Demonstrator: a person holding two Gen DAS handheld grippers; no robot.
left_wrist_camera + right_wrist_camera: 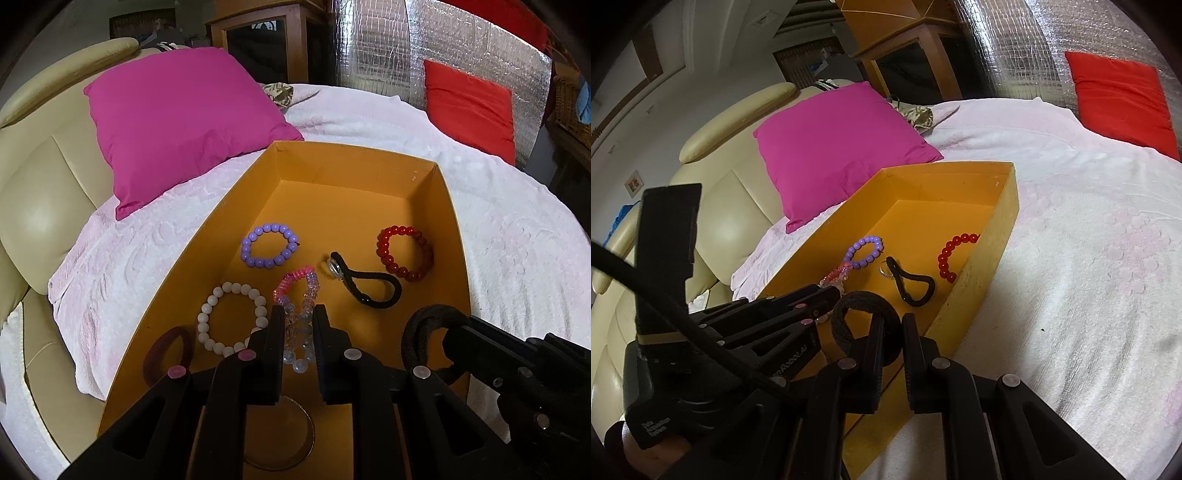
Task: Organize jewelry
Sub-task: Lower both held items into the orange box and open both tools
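box: orange cardboard box (255, 192), open-topped, rectangular, smooth matte walls, sitting on the blanket; all the jewelry is lying inside it
blanket: pale pink-white blanket (517, 251), fuzzy with an embossed pattern, covering the seat
left gripper: left gripper (299, 321), black plastic, ribbed finger pads, jaws sitting nearly together and clamping the clear bead bracelet
clear bead bracelet: clear bead bracelet (299, 332), glassy translucent beads going from pink to pale blue, doubled into a narrow loop, hanging between the left fingers over the box floor
pink coil: pink coil (295, 277), spiral plastic, lying at the top end of the clear bead bracelet; cannot tell if the two are joined
right gripper: right gripper (894, 328), same black build, jaws pinching close together on the black scrunchie
black scrunchie: black scrunchie (866, 317), thick fabric ring, woolly texture, being held at the box's near right wall, above the floor
purple bracelet: purple bracelet (267, 245), round opaque glossy beads, lying flat mid-box
red bracelet: red bracelet (404, 254), shiny translucent red beads, lying close to the right wall
white bracelet: white bracelet (232, 319), matte off-white round beads, lying near the left wall, partly behind the left finger
black hair tie: black hair tie (369, 282), thin smooth elastic loop with a clear round charm at one end, lying between the purple bracelet and red bracelet
maroon band: maroon band (170, 354), ribbed ring, leaning at the left wall
bangle: bangle (295, 454), thin metal hoop, lying flat under the left gripper, mostly hidden
pillows: magenta pillow (184, 122), smooth square cloth, left behind the box; red pillow (469, 107) at the far right
sofa: cream sofa (40, 192), shiny leather-like panels
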